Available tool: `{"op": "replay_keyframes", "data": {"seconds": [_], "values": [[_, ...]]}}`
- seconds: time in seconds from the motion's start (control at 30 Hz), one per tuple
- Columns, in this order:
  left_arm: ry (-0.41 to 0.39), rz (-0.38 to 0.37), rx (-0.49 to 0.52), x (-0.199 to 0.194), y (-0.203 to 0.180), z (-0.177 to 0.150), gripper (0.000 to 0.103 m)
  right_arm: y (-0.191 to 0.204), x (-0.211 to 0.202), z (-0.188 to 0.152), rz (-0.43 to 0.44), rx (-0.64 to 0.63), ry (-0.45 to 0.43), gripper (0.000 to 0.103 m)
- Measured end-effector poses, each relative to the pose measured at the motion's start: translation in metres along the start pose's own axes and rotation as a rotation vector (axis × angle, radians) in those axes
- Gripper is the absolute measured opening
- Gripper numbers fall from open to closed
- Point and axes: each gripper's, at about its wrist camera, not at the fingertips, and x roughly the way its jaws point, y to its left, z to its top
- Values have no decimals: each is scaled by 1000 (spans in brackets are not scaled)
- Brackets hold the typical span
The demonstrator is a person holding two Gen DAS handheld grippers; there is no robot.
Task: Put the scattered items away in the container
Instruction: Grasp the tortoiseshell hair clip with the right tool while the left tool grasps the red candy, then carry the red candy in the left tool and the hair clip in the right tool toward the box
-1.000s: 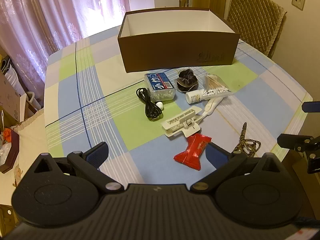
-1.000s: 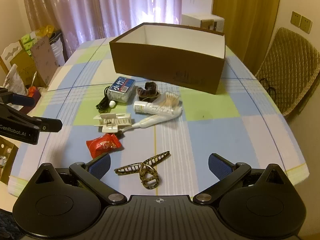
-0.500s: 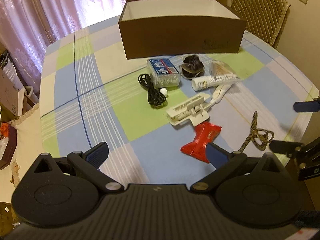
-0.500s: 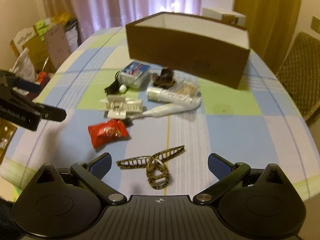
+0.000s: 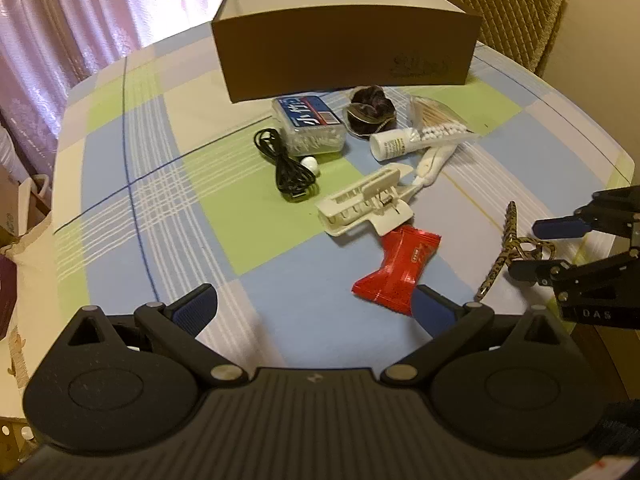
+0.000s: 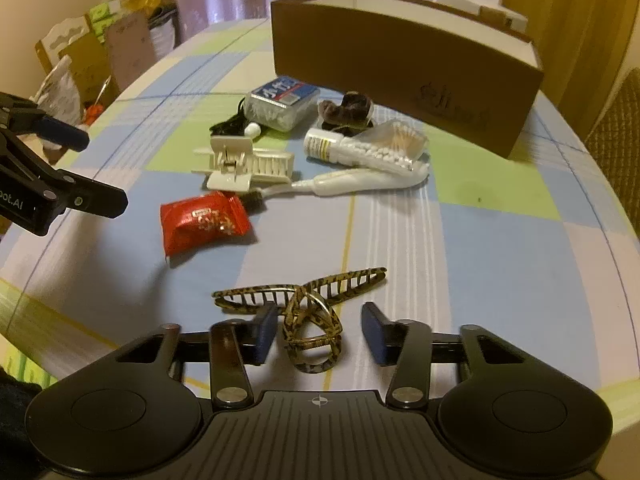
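Risk: hair claw slips out at pinch

My right gripper [image 6: 320, 336] straddles leopard hair claw [image 6: 308, 312], jaws apart, not touching. Left gripper [image 5: 316, 308] wide, empty. Claw lies well short of brown box [image 6: 404, 68]; its rounded loops could squirt sideways.

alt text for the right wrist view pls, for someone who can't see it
The open right gripper straddles a tortoiseshell hair claw on a checked tablecloth. Beyond lie a red snack packet, other small items and a brown box.
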Motion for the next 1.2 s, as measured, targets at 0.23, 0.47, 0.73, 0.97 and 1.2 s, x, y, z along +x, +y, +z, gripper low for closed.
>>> {"op": "replay_keyframes", "data": {"seconds": [0.23,0.47,0.73,0.97,1.2], "values": [[-5,-49,51,16,-11,4,99,-19,4,0,-46,1,7,28],[-4,-117,106,33,-27,11,85,-49,3,1,-100,26,13,28],[36,-163,143,56,-40,16,56,-69,2,2,-96,37,13,28],[34,-176,161,63,-48,20,32,-74,3,3,-69,25,15,28],[36,-179,159,58,-50,17,23,-75,5,7,-49,10,10,29]]}}
